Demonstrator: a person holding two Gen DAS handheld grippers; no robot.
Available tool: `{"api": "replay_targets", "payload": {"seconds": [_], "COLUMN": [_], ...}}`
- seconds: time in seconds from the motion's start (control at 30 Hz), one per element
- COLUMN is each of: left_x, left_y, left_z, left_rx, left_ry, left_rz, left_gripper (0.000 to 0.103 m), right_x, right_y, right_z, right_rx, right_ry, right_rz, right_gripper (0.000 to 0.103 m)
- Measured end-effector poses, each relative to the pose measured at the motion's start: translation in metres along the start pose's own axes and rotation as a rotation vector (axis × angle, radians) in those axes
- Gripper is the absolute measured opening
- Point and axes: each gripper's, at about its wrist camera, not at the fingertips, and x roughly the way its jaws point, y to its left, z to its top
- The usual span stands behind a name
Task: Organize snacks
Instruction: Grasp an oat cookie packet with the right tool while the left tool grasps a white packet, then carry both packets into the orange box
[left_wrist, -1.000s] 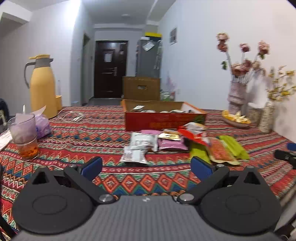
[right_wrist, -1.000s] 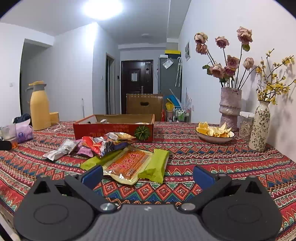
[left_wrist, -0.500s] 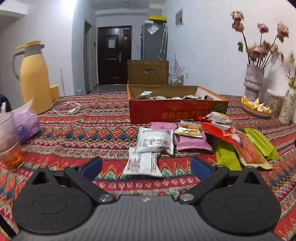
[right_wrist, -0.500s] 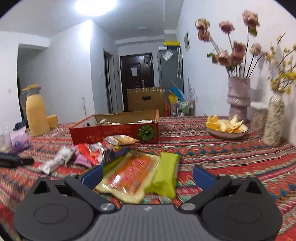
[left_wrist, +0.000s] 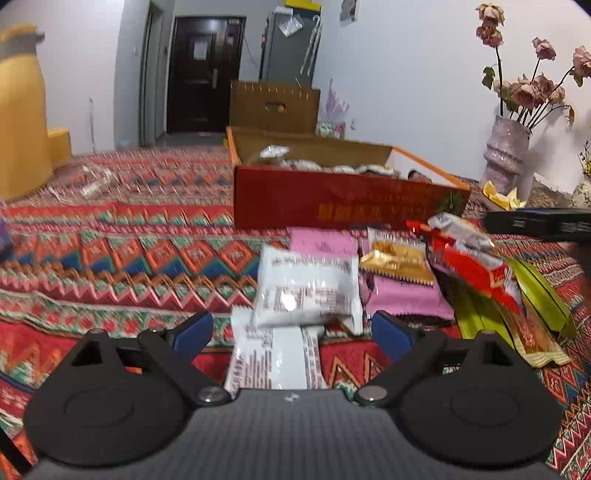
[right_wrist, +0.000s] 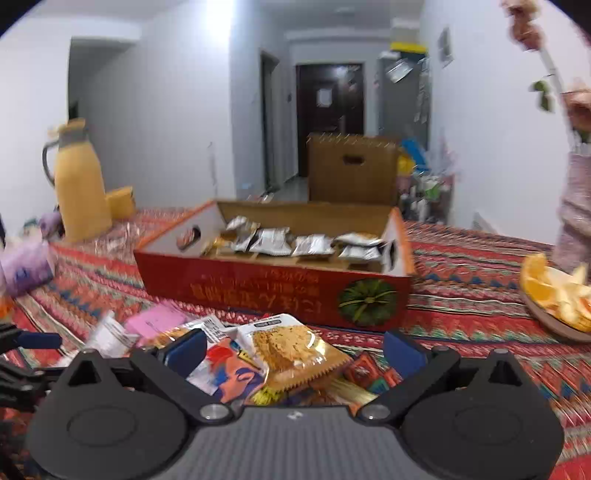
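the left hand-held gripper (left_wrist: 291, 332) has its jaws apart, just been narrowing, around a white snack packet (left_wrist: 273, 358) lying on the patterned surface (left_wrist: 129, 266). the right hand-held gripper (right_wrist: 293, 350) is spread wide over a biscuit packet (right_wrist: 291, 347) near the red box (right_wrist: 280, 288).

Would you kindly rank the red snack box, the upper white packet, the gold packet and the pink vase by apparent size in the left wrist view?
1. red snack box
2. upper white packet
3. pink vase, though it stands farther off, so its true size is unsure
4. gold packet
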Motion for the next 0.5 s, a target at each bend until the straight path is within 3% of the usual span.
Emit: {"api": "replay_targets", "payload": {"seconds": [0.13, 0.3, 0.4, 0.5], "left_x": [0.004, 0.003, 0.003, 0.002], "left_y": [0.008, 0.016, 0.014, 0.011], "left_z": [-0.002, -0.002, -0.002, -0.001], "left_rx": [-0.043, -0.088, -0.078, -0.067], "left_ry": [0.024, 0.018, 0.022, 0.022], "left_rz": [-0.043, -0.087, -0.089, -0.073], "left_gripper": [0.063, 0.05, 0.042, 0.041], "right_x": [0.038, 0.05, 0.054, 0.05], "right_y": [-0.001, -0.011, -0.013, -0.009], "right_z": [0.002, -0.001, -0.005, -0.005], "right_rx": [-0.049, 0.019, 0.03, 0.018], "right_ry": [0.052, 0.035, 0.021, 0.011], "right_rz": [0.036, 0.113, 0.129, 0.137], "right_gripper": [0.085, 0.063, 0.062, 0.062]}}
